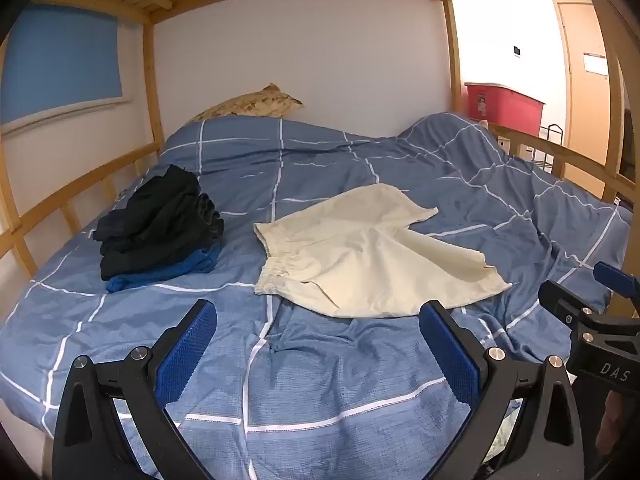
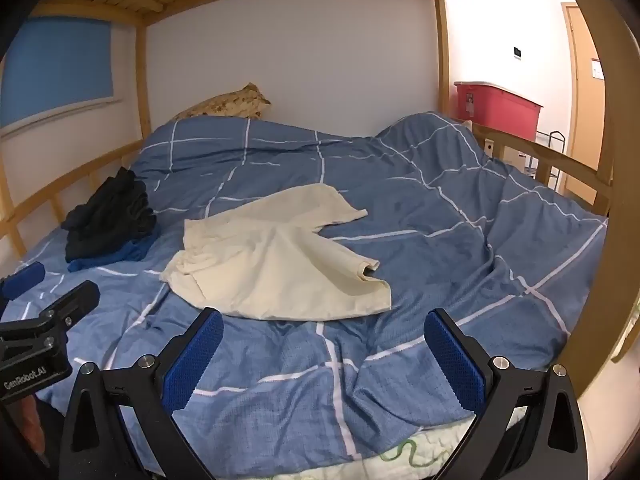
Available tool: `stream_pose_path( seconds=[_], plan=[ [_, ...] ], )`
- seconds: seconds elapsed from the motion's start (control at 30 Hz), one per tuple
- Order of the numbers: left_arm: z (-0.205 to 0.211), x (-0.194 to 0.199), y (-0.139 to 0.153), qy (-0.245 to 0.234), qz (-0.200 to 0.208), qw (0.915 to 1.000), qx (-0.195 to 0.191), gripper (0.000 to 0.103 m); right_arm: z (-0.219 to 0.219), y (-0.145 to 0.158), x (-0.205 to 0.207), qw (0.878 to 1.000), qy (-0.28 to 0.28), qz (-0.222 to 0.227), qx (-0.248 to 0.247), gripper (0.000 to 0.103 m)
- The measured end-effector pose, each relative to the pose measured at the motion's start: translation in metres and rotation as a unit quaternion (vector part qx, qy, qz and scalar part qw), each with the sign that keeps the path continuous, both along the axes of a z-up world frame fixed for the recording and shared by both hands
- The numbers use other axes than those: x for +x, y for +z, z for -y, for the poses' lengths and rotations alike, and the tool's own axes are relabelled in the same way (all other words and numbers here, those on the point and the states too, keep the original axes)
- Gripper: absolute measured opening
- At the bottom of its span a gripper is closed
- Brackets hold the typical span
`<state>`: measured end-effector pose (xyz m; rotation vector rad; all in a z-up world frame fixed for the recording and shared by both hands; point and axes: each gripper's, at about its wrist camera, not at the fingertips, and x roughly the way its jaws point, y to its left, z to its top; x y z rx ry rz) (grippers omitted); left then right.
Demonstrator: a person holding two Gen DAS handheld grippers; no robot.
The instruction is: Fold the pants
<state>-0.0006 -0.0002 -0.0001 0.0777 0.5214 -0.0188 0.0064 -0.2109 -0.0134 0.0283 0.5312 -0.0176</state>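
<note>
Past the left finger of the left gripper (image 1: 318,322), a stack of dark folded clothes (image 1: 158,220) sits on the blue checked duvet (image 1: 320,400) near the wooden side rail (image 1: 80,196). Straight ahead, between and beyond both spread fingers, the cream shorts (image 1: 360,252) lie flat and unfolded, waistband toward the stack, the near leg hem just past the right fingertip. Bare duvet fills the gap between the fingers, which hold nothing. The right gripper (image 2: 324,328) is likewise spread wide and holding nothing (its view places the shorts (image 2: 276,264) ahead of its left finger). Right of them lies wrinkled open duvet up to the far rail (image 2: 552,156). Only the right view shows a pale patterned sheet (image 2: 420,456) peeking out under the duvet's near edge.
</note>
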Motion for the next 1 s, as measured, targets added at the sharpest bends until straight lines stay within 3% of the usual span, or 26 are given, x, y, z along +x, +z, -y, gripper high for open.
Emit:
stream_pose_path(
  seconds=[0.33, 1.0],
  plan=[
    [0.003, -0.003, 0.007, 0.004, 0.001, 0.9999, -0.016, 0.103, 0.006, 0.002, -0.001, 1.0, -0.005, 0.004, 0.007, 0.102],
    [-0.002, -0.008, 0.014, 0.002, 0.019, 0.9997, -0.013, 0.103, 0.001, 0.007, -0.004, 1.0, -0.005, 0.011, 0.0, 0.102]
  ],
)
